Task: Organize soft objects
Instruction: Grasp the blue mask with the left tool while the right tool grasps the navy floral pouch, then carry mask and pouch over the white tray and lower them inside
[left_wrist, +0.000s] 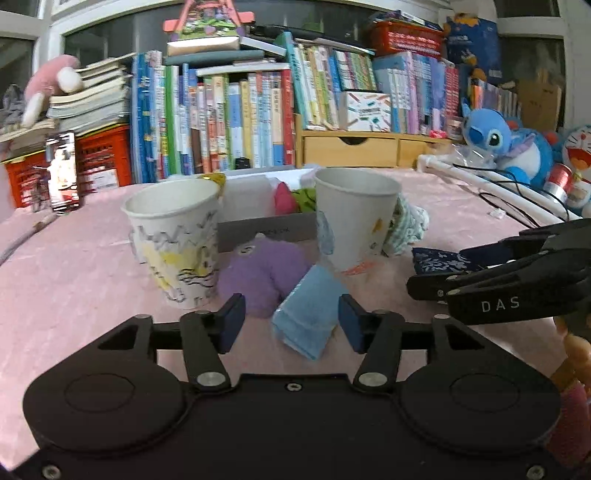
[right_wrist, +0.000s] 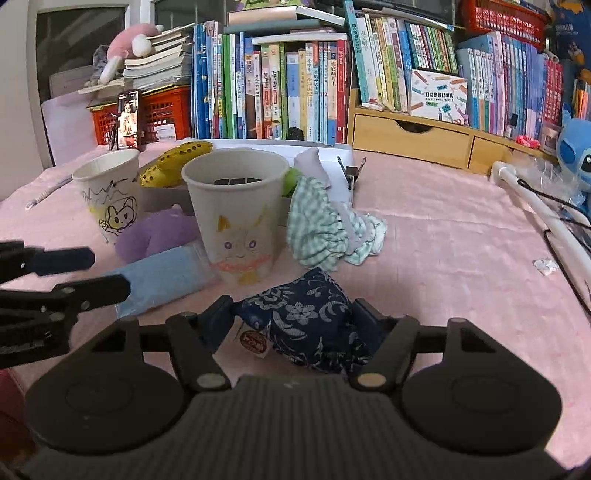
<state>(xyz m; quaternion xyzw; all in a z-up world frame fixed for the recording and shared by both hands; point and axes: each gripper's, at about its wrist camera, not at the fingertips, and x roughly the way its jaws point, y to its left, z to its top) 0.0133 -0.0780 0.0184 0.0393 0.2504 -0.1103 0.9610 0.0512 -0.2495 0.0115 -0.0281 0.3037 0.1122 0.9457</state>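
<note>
My left gripper is open, its fingers on either side of a light blue folded cloth on the pink tablecloth. A purple plush lies just beyond, between two drawn-on paper cups. My right gripper stands around a navy floral pouch; the jaws look wide and I cannot tell if they press it. The blue cloth, purple plush, cat cup and a green checked cloth show in the right wrist view.
A grey box behind the cups holds a red and a green soft item. A yellow plush lies behind the left cup. Books, orange crates and wooden drawers line the back. White tubing and cables lie right, near a blue plush toy.
</note>
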